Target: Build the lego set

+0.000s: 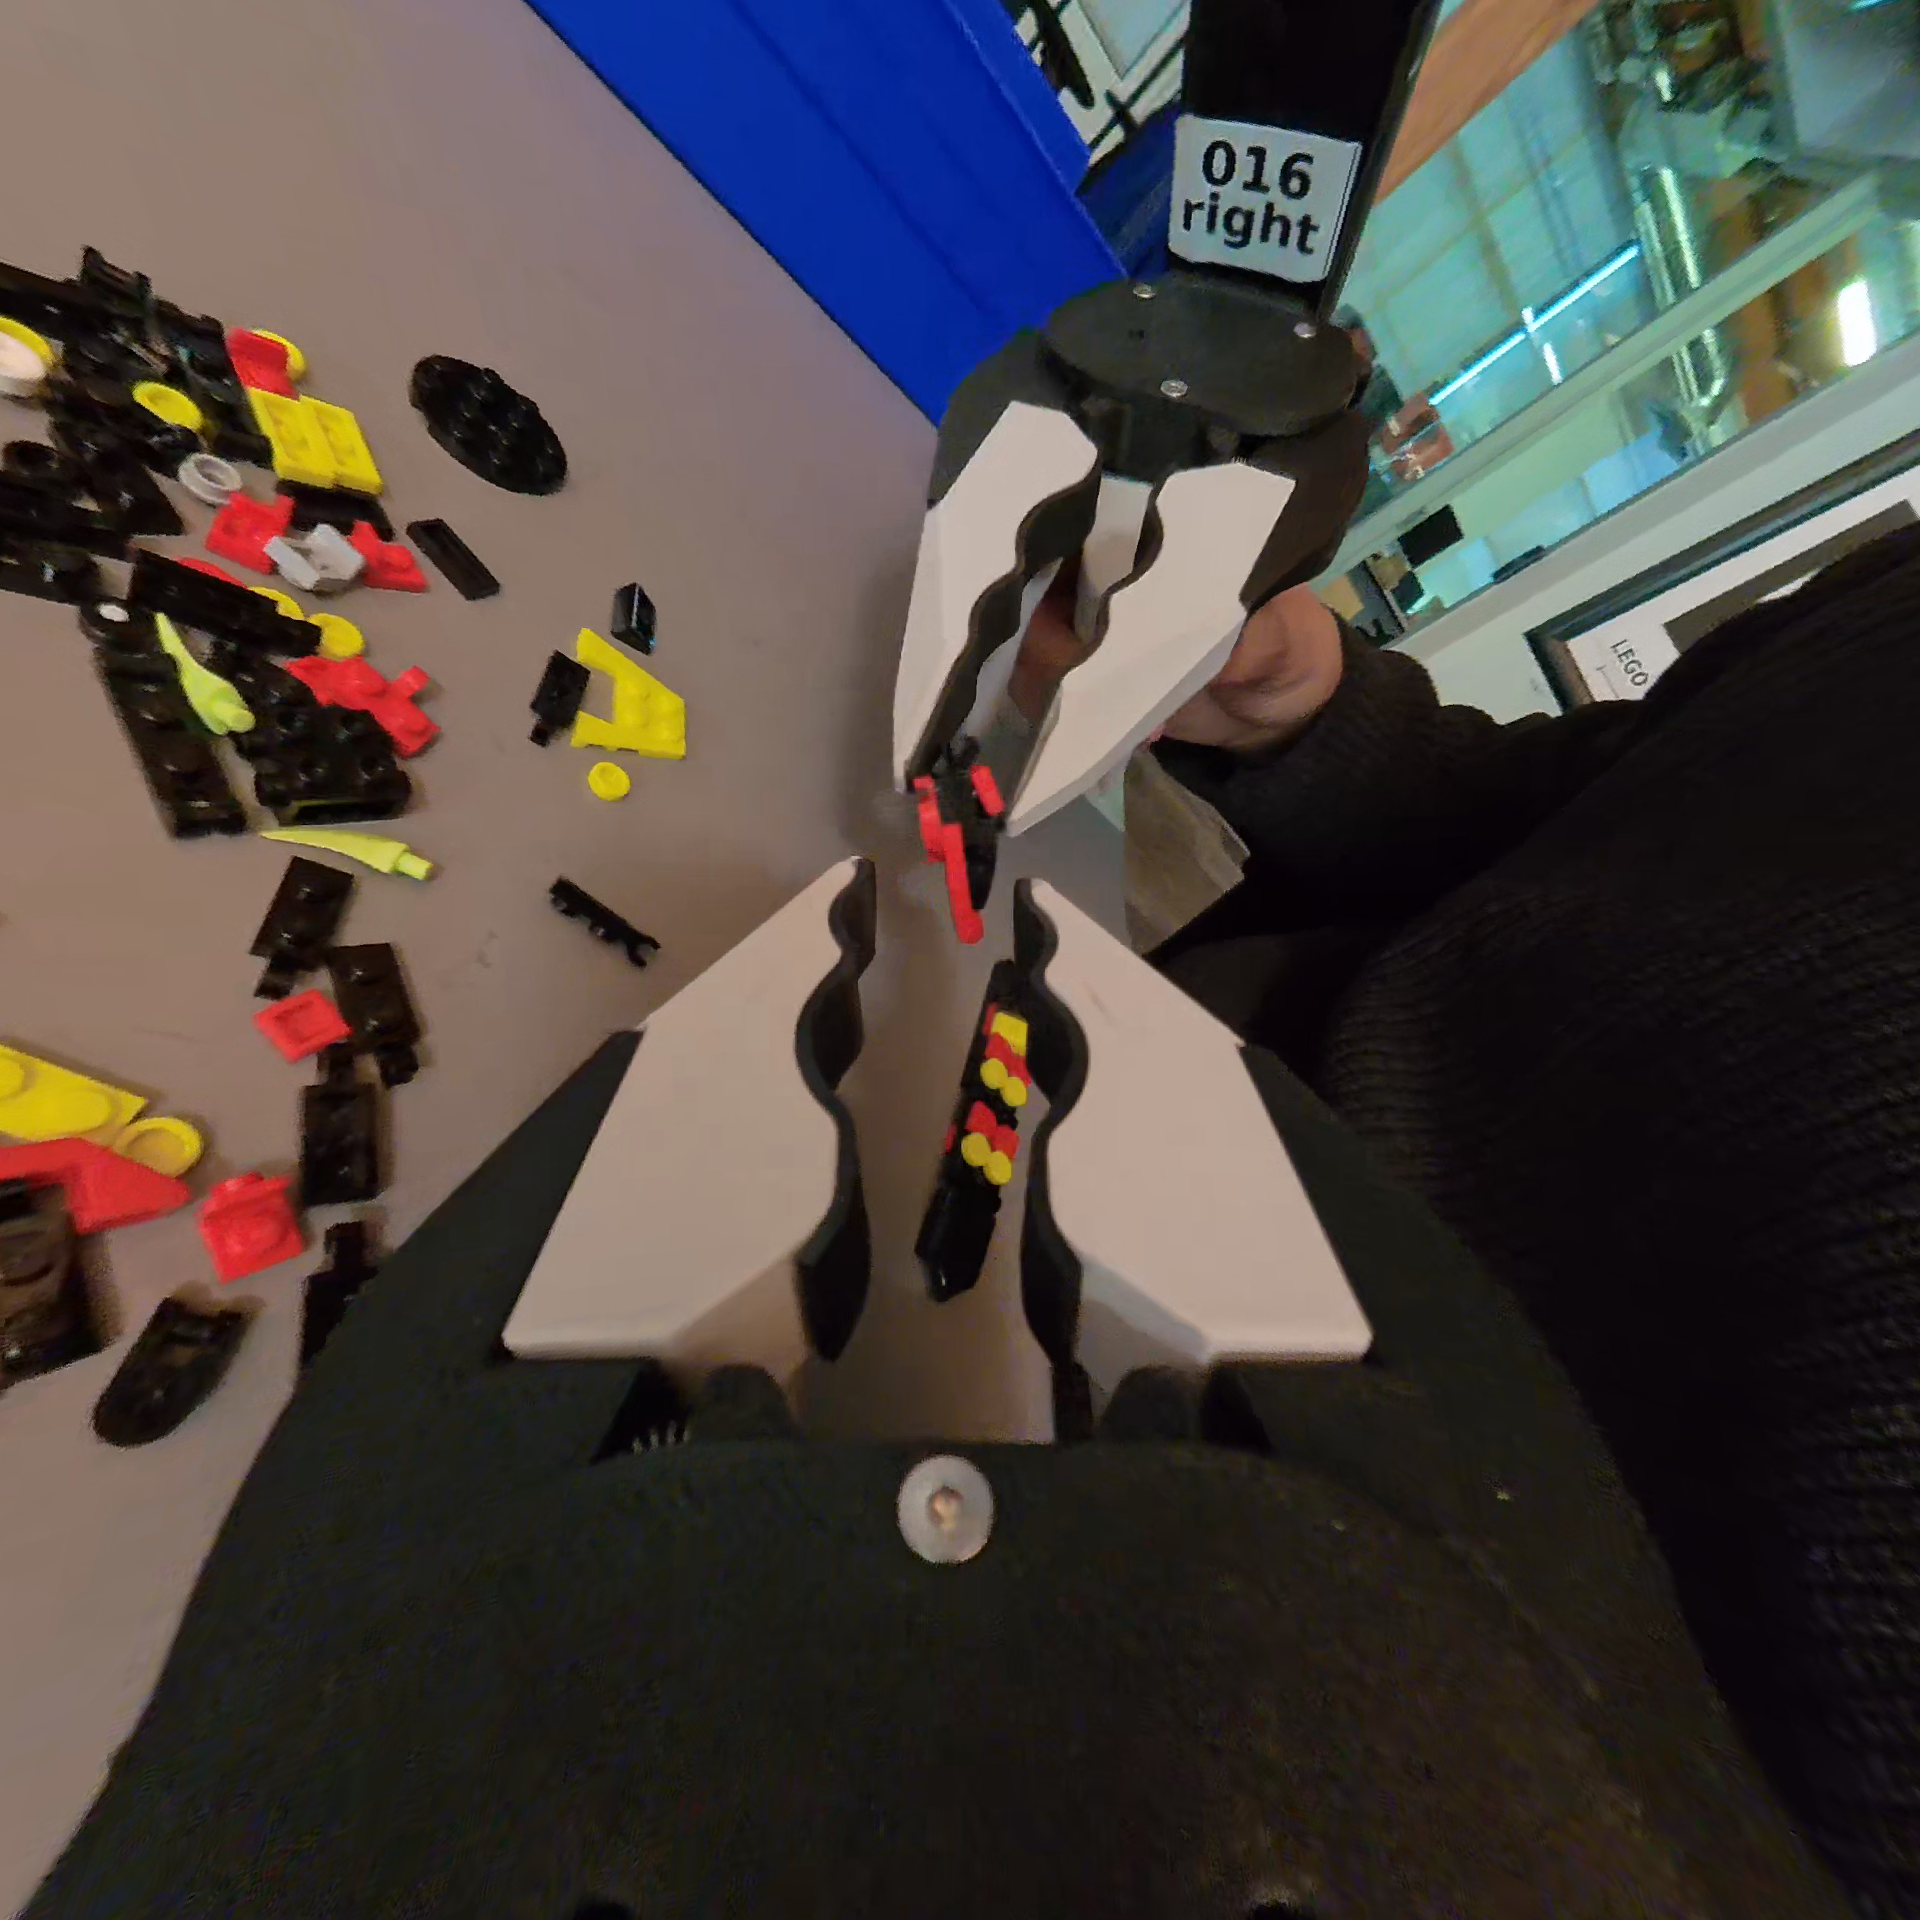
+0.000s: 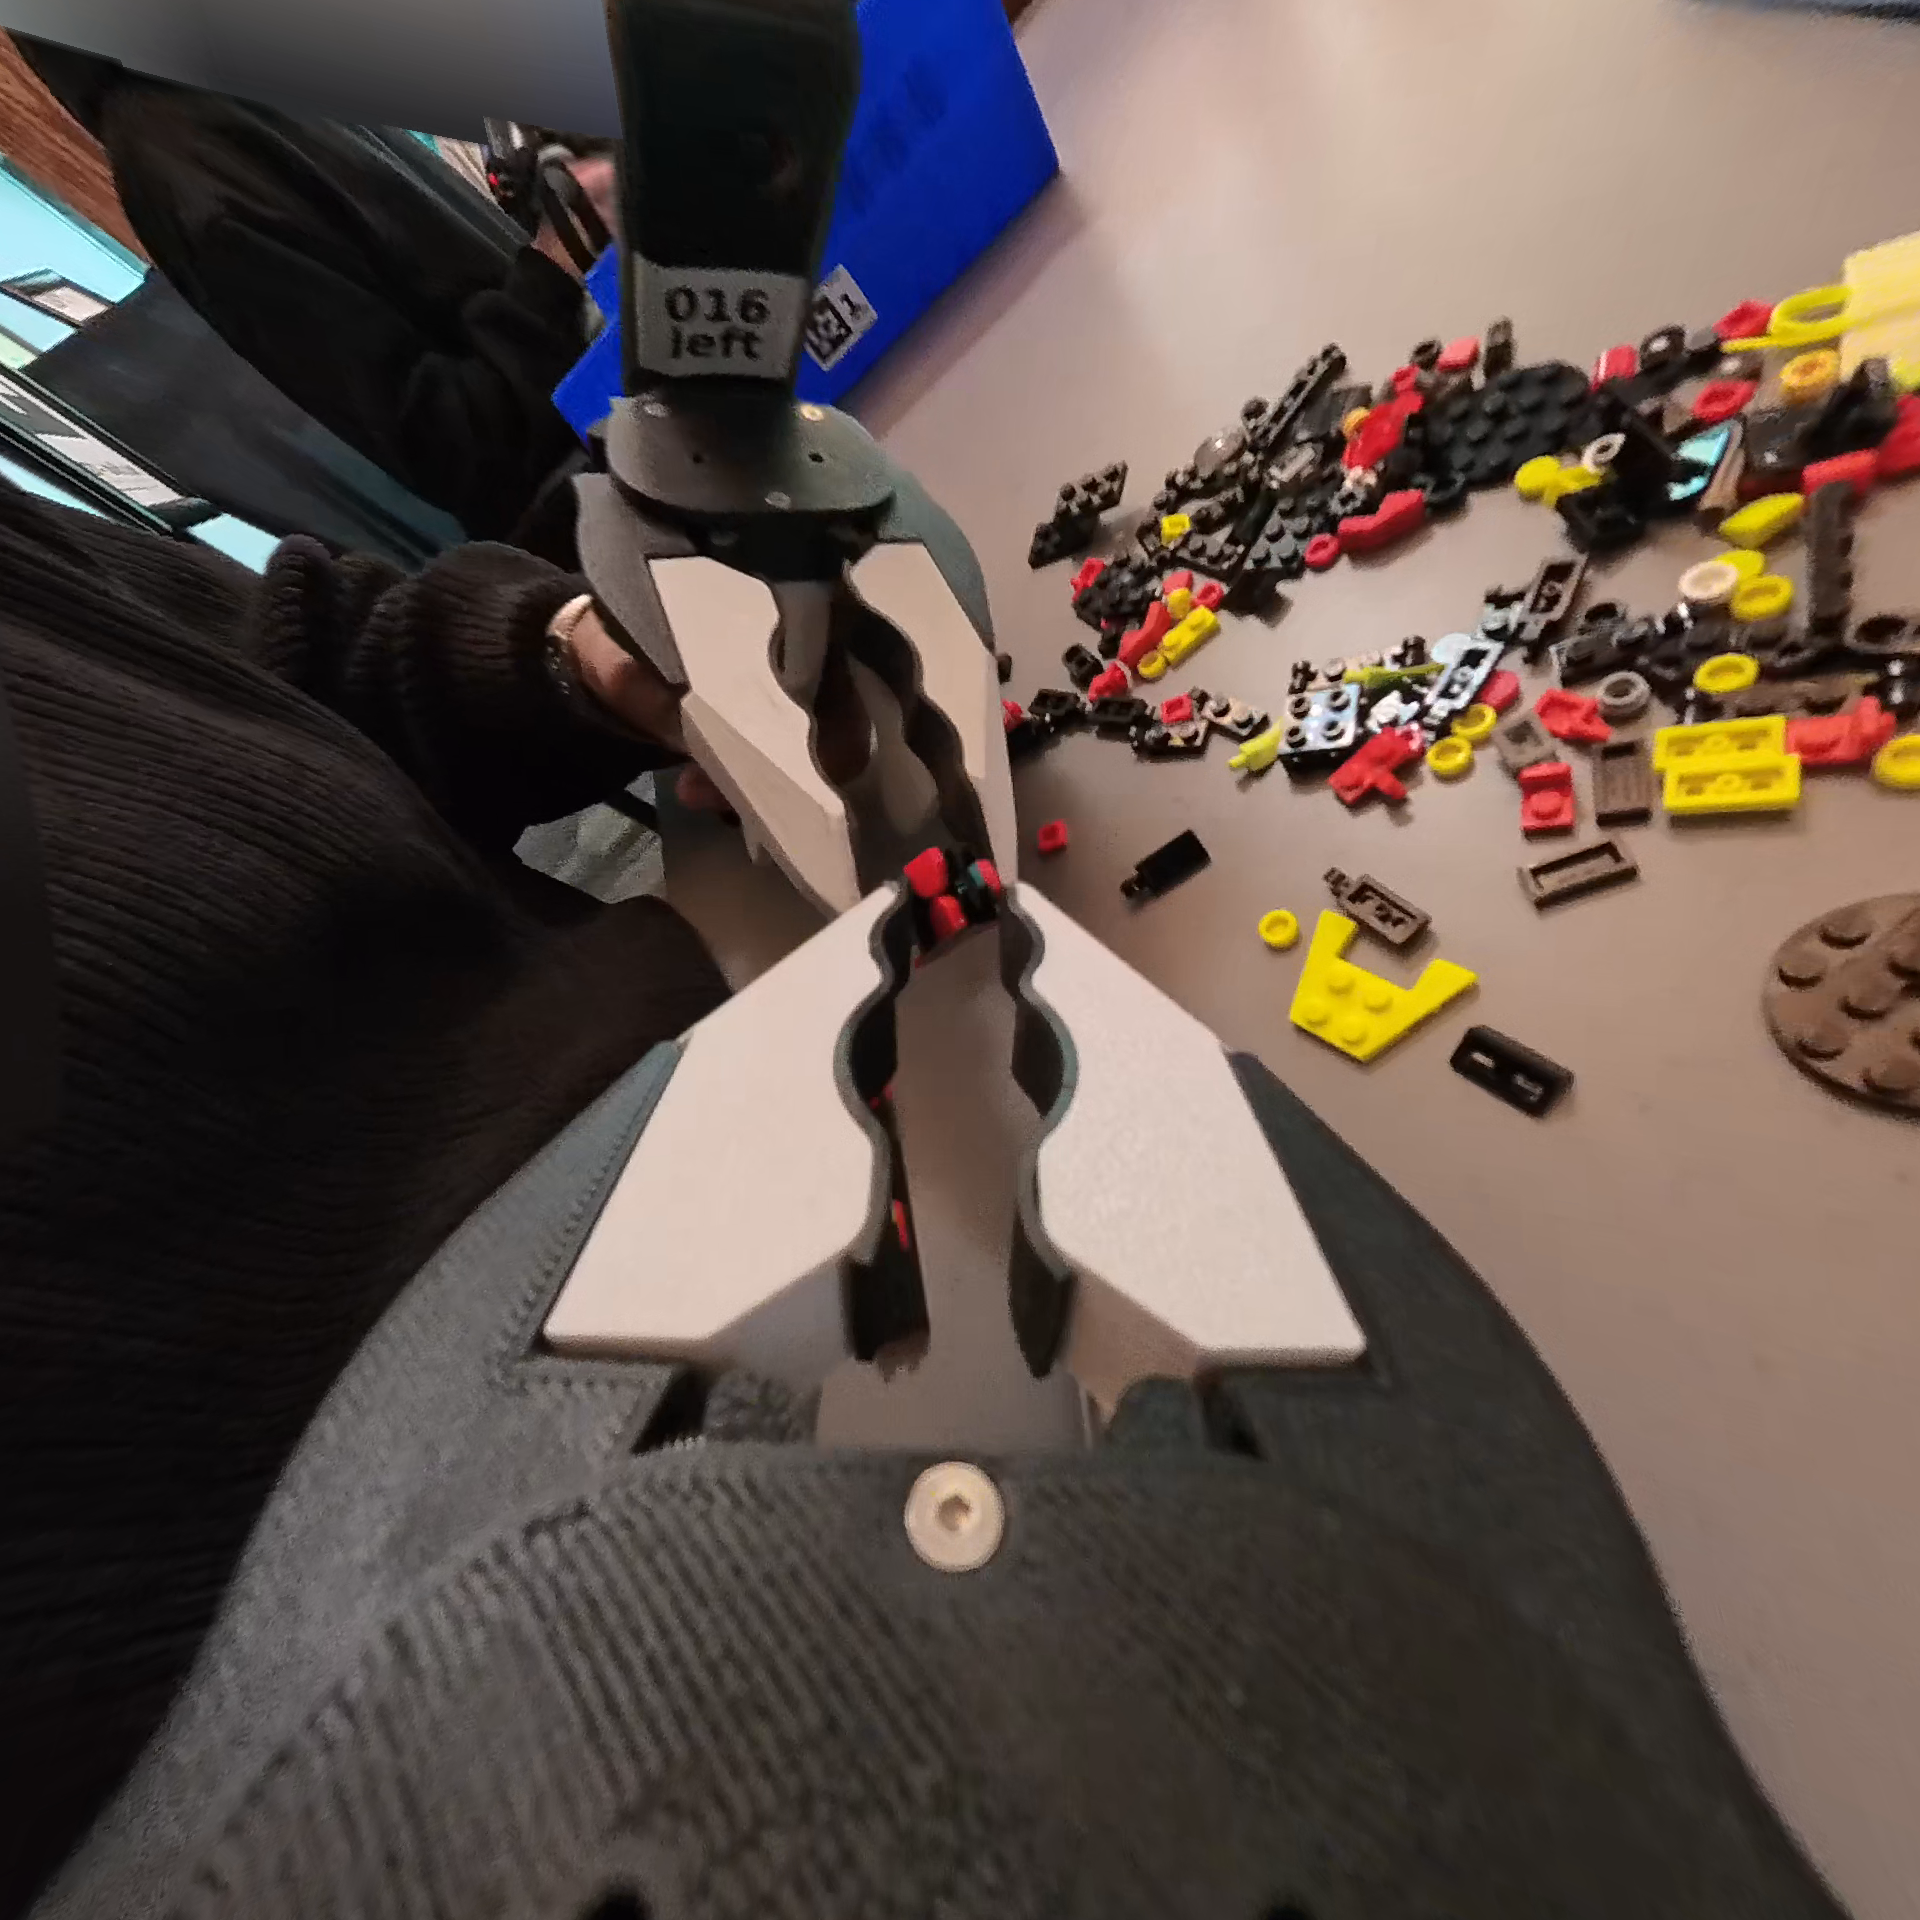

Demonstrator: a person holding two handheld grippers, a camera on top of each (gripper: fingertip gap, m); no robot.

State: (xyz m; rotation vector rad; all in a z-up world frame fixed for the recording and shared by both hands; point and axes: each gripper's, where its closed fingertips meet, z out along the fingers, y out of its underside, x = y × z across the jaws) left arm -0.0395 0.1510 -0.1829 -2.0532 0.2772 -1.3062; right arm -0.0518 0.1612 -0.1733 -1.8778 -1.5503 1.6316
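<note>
Both grippers meet tip to tip above the grey table (image 1: 665, 270). My left gripper (image 1: 943, 883) has its jaws narrowed around a long black lego assembly (image 1: 992, 1101) with yellow and red studs, which lies along its right pad. My right gripper (image 1: 961, 800) is shut at its tips on a small red and black piece (image 1: 956, 831) whose red end reaches between the left fingertips. In the right wrist view, my right gripper (image 2: 954, 909) holds that piece (image 2: 948, 888) against the left gripper's (image 2: 930, 883) tips. A black strip (image 2: 888, 1247) lies along its left pad.
Loose black, red and yellow pieces (image 1: 208, 623) are spread over the table (image 2: 1558, 644). A yellow wedge plate (image 2: 1361, 992) and a round dark plate (image 2: 1860, 997) lie apart from them. A blue box (image 1: 883, 177) stands behind. A person's dark sleeves (image 1: 1558, 935) are close by. Left and right tips are no more than a few centimetres apart.
</note>
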